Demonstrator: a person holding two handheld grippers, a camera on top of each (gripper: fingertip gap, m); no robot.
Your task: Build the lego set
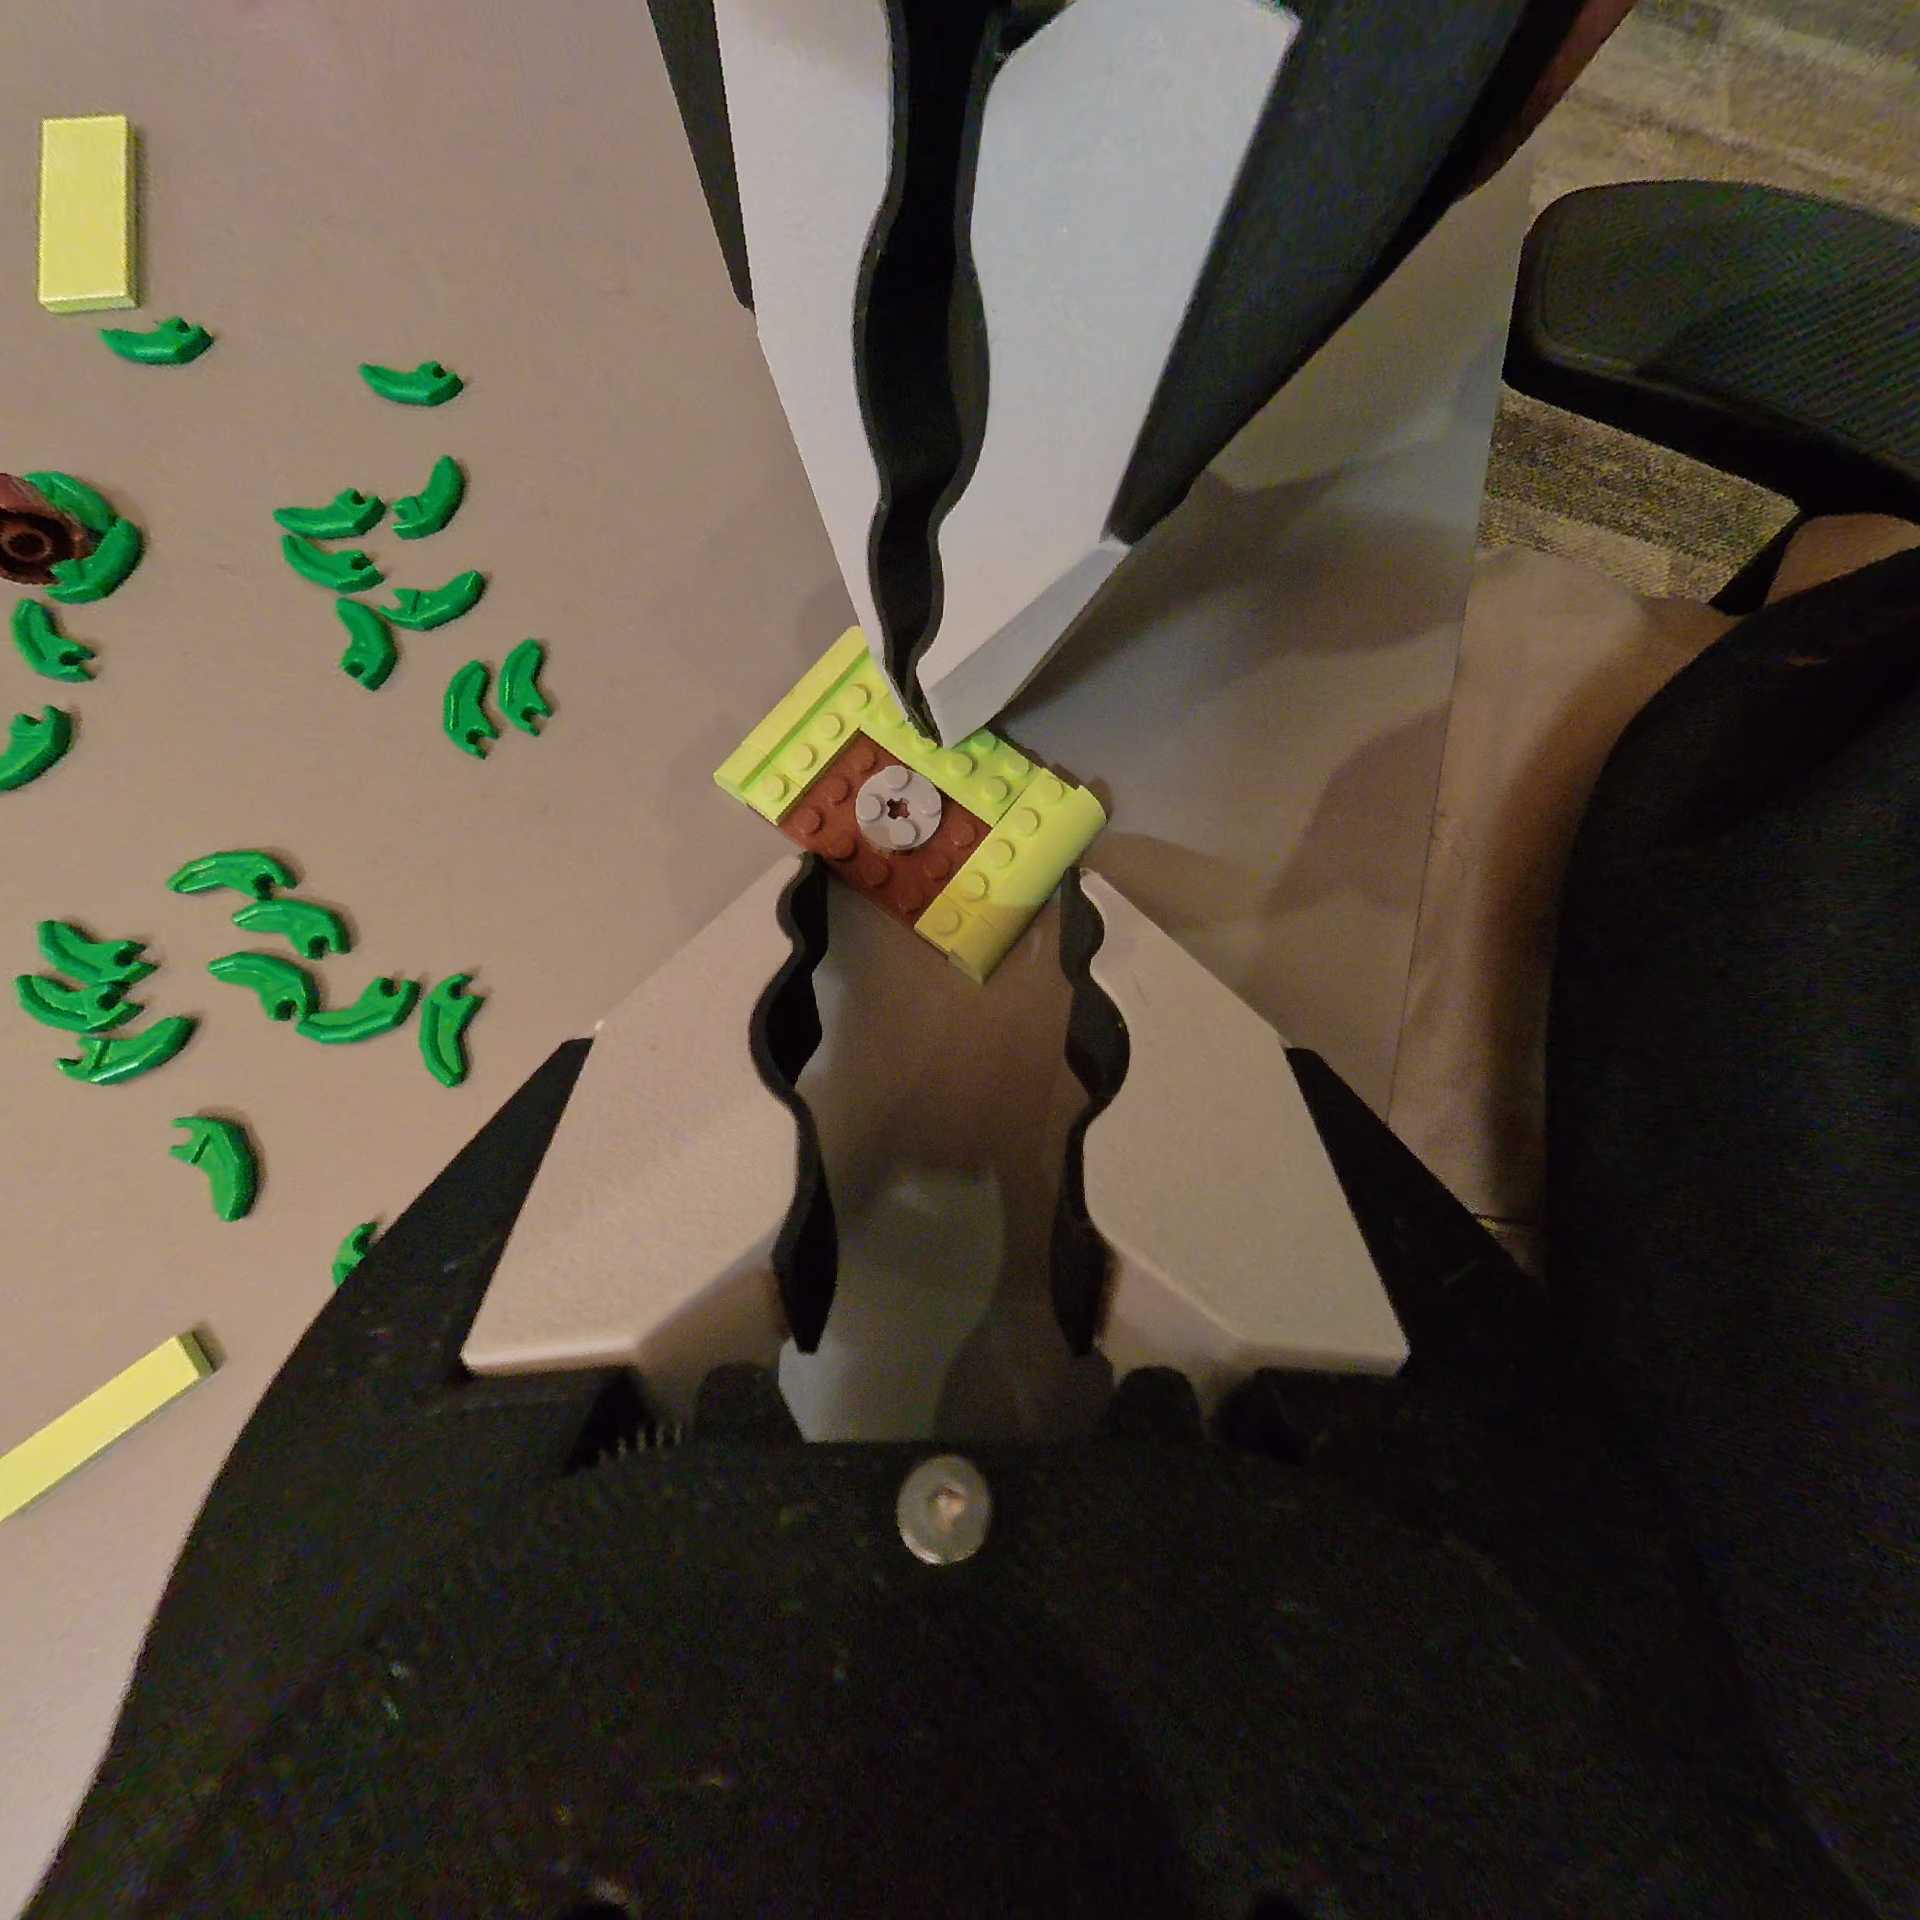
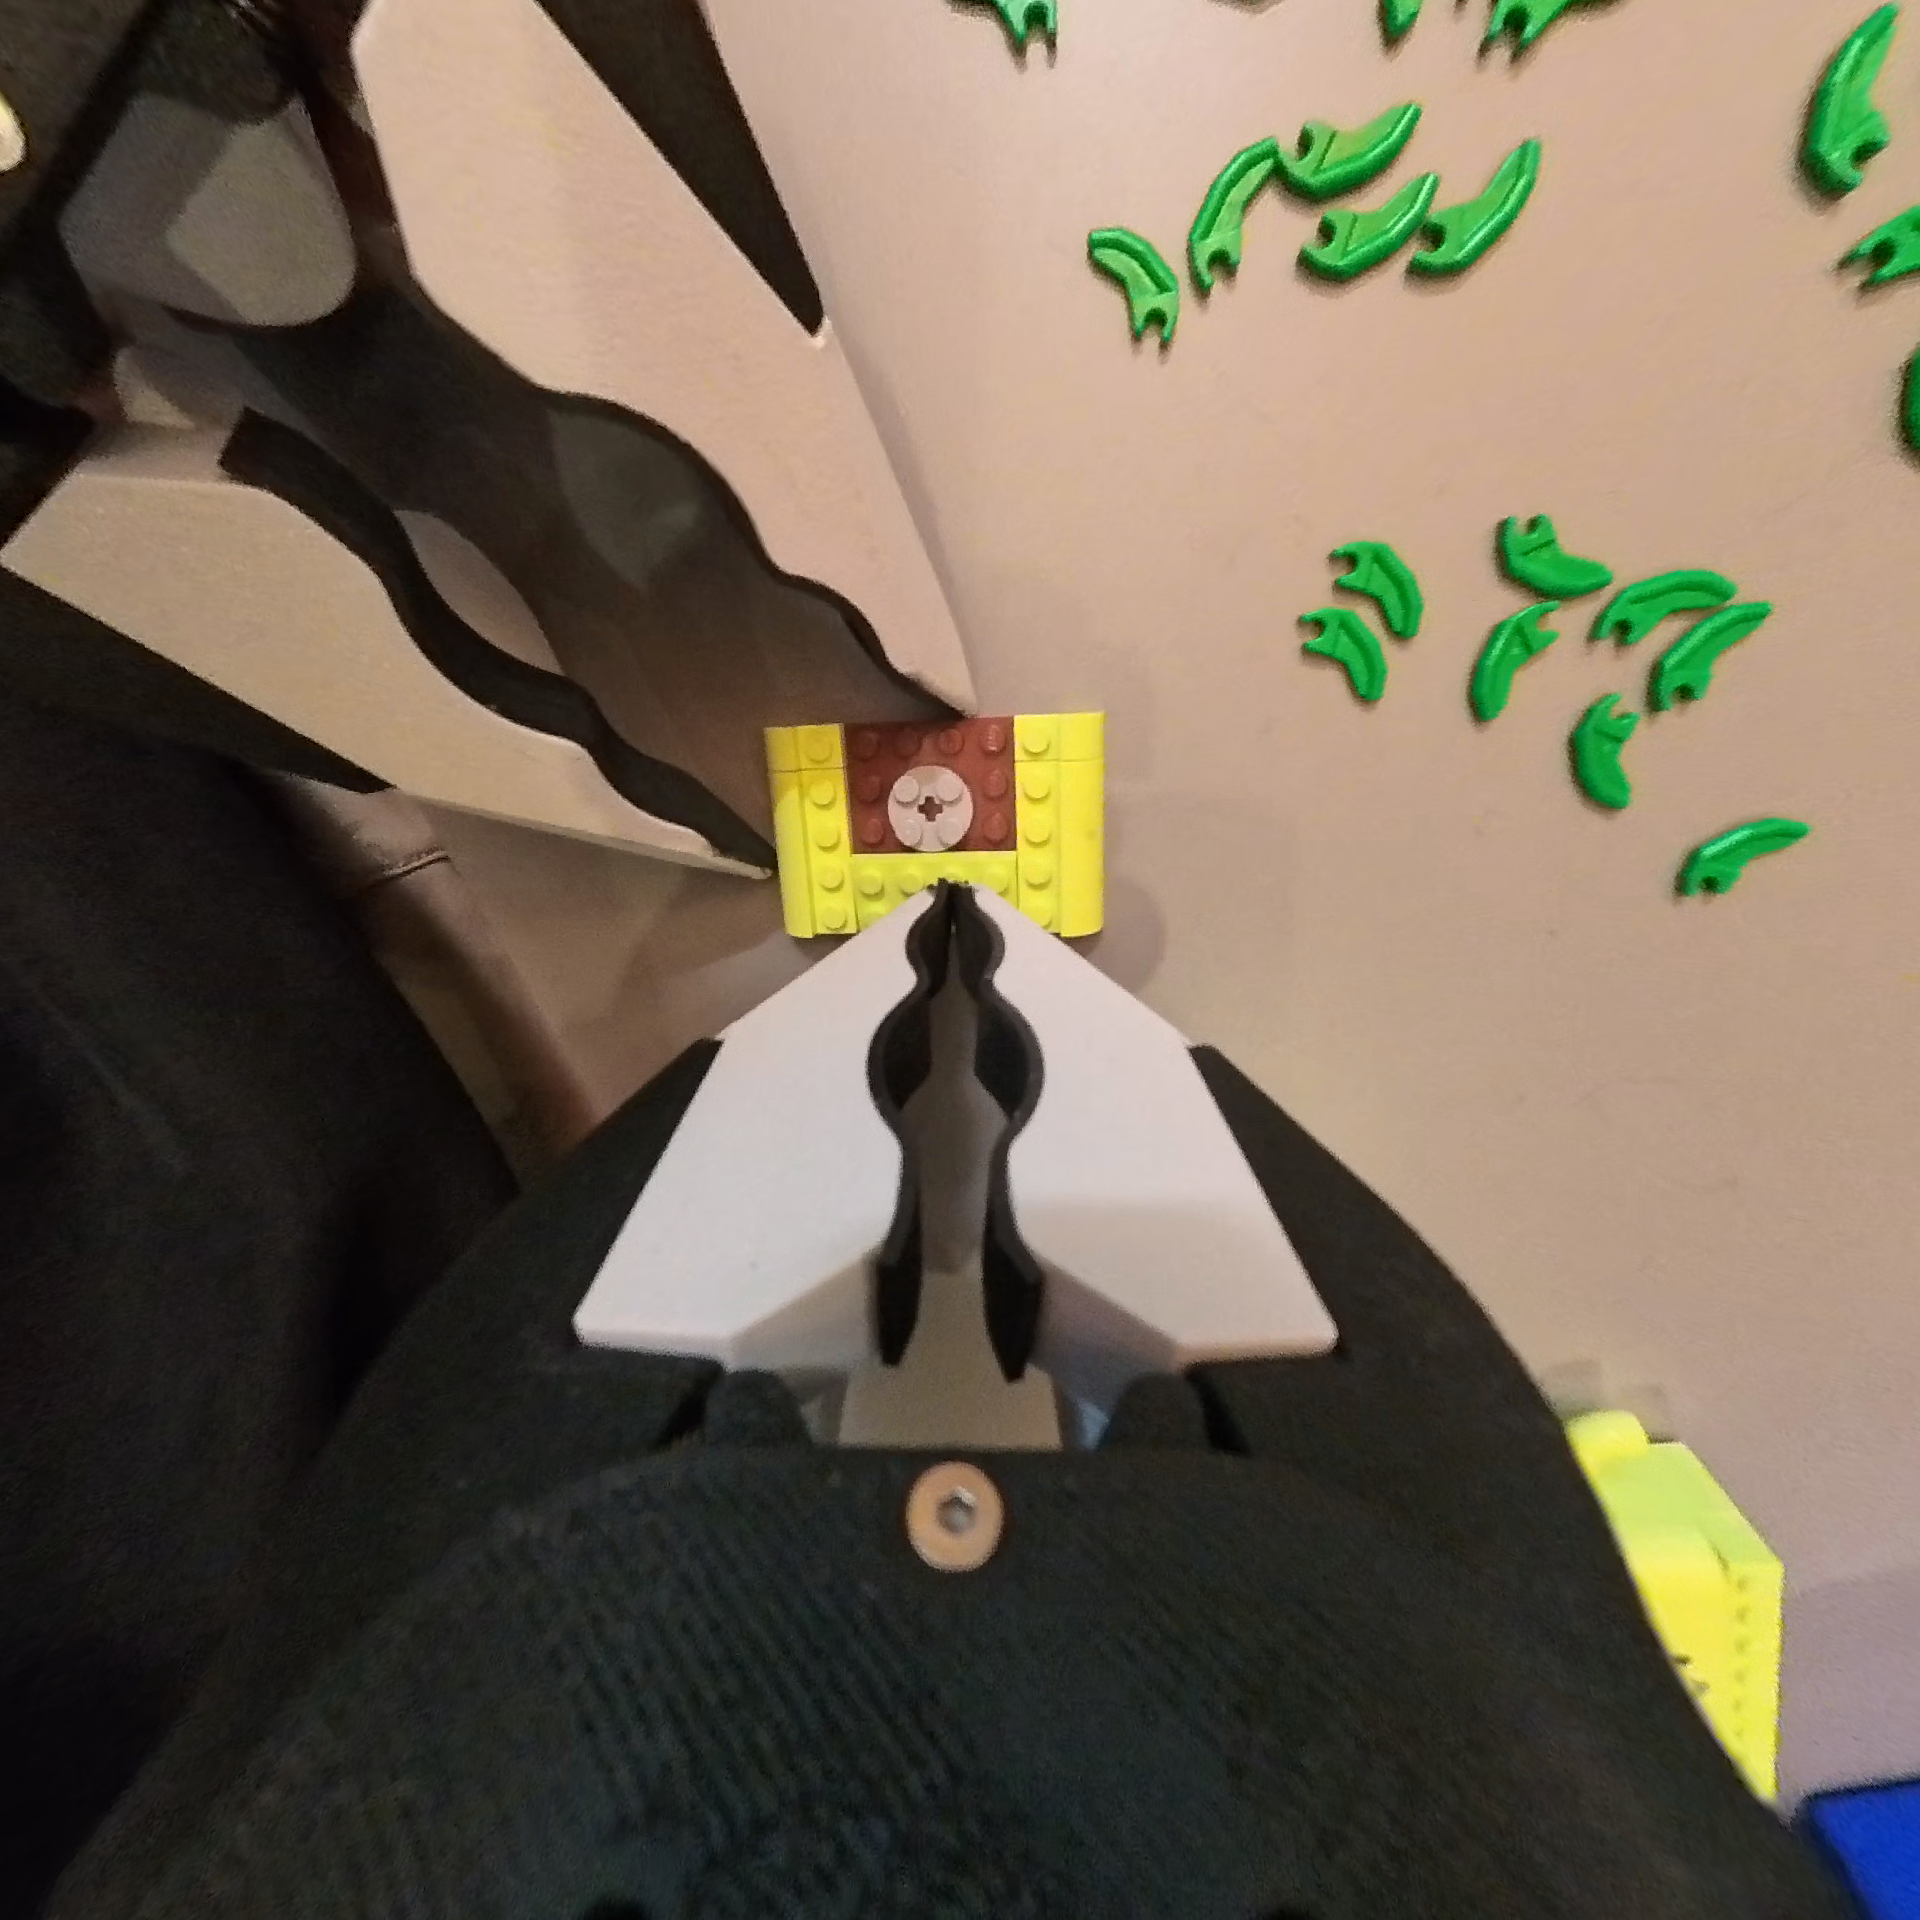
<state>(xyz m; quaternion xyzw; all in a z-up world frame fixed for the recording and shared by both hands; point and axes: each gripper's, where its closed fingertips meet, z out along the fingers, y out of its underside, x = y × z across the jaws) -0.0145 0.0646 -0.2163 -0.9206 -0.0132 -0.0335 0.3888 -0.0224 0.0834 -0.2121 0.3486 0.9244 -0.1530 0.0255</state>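
The lego base (image 1: 1023,831) is a lime-green frame around a brown plate with a grey round piece (image 1: 899,810) at its centre. It lies near the table's edge. My left gripper (image 1: 937,883) straddles its near corner, and both fingertips touch its sides. My right gripper (image 1: 925,722) comes down from above, shut, with its tip on the base's lime rim. In the right wrist view the base (image 2: 1049,821) lies just past my shut right gripper (image 2: 951,888). There the left gripper (image 2: 860,787) reaches in from the upper left.
Many green leaf pieces (image 1: 343,540) (image 2: 1351,208) lie scattered on the grey table (image 1: 582,312). Two lime tiles (image 1: 88,213) (image 1: 104,1418) and a brown stem with leaves (image 1: 42,535) lie at the left. A lime block (image 2: 1683,1558) stands near my right gripper. A chair (image 1: 1714,312) and a person's lap (image 1: 1745,1039) are beyond the table edge. Left and right tips are no more than a few centimetres apart.
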